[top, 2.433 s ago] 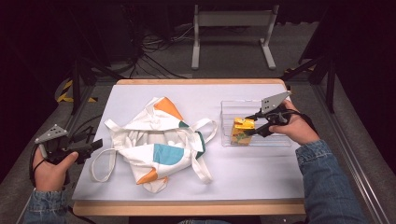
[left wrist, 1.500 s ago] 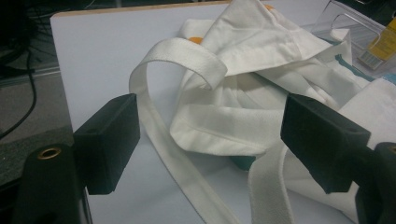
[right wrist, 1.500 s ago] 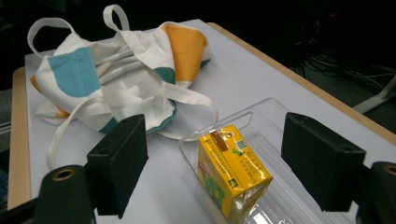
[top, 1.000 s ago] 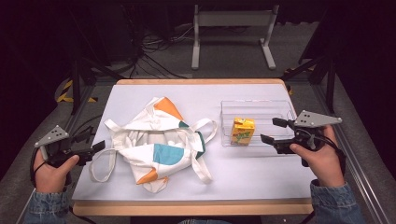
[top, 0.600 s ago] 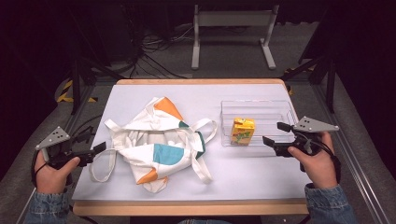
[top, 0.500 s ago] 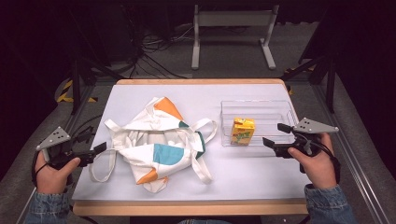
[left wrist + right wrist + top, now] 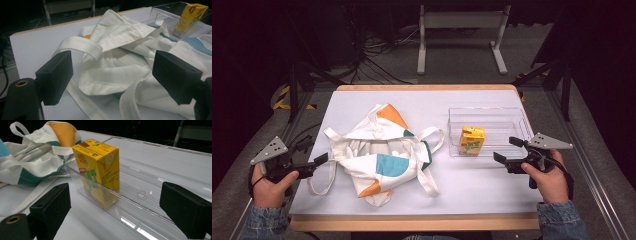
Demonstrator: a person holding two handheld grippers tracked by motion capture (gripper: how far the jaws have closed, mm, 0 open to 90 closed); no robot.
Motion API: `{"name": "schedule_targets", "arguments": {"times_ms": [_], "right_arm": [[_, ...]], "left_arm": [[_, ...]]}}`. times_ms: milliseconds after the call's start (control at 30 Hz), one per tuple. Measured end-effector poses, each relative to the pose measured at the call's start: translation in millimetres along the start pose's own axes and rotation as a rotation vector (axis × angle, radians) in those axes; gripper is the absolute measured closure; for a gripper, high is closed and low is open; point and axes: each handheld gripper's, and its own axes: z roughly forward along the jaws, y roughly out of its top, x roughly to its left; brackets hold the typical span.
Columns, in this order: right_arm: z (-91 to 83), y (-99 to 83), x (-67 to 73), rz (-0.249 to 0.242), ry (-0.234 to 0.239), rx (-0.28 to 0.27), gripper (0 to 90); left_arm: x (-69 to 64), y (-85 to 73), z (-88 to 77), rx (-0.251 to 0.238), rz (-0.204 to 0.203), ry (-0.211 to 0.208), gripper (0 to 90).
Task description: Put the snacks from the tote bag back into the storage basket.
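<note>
1. Yellow juice carton (image 7: 472, 140) is standing upright in the clear tray (image 7: 512, 112), far right of the table (image 7: 482, 185).
2. Right hand-held gripper (image 7: 507, 152) has just been opening; jaws are gaping wide, empty, just near of the tray.
3. Left hand-held gripper (image 7: 318, 162) is waiting wide at the tote bag (image 7: 384, 150); best to pinch one strap cleanly.

Bag (image 7: 382, 152): soft matt woven cloth, webbing straps. Carton (image 7: 472, 140): glossy printed card, inside clear ribbed plastic tray (image 7: 512, 116) beside bag. Bench (image 7: 362, 100): smooth matt top, wood edge. Tongs' pads (image 7: 51, 206): matt black.
</note>
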Motion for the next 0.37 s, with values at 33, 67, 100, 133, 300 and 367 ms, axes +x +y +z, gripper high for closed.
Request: {"name": "schedule_targets", "arguments": {"times_ms": [33,67,100,133,300,367], "right_arm": [[0.0,0.0,0.0,0.000,0.000,0.000,10.5],[0.3,-0.5,-0.7,0.005,-0.009,0.001,10.5],[0.5,-1.1,-1.5,0.008,-0.015,0.004,10.5],[0.7,-2.0,-2.5,0.009,-0.026,0.010,10.5],[0.6,-2.2,-3.0,0.008,-0.044,0.027,10.5],[0.5,-2.0,-2.8,0.010,-0.043,0.029,10.6]], "left_arm": [[0.3,-0.4,0.2,0.003,-0.002,0.001,17.6],[0.3,-0.7,0.4,0.005,-0.003,0.003,17.6],[0.3,-0.6,0.5,0.008,-0.003,0.001,17.6],[0.1,-0.5,0.6,0.012,-0.004,0.002,17.6],[0.1,-1.0,2.2,0.039,-0.003,0.006,17.2],[0.4,-1.6,2.7,0.044,-0.004,0.008,17.1]]}}
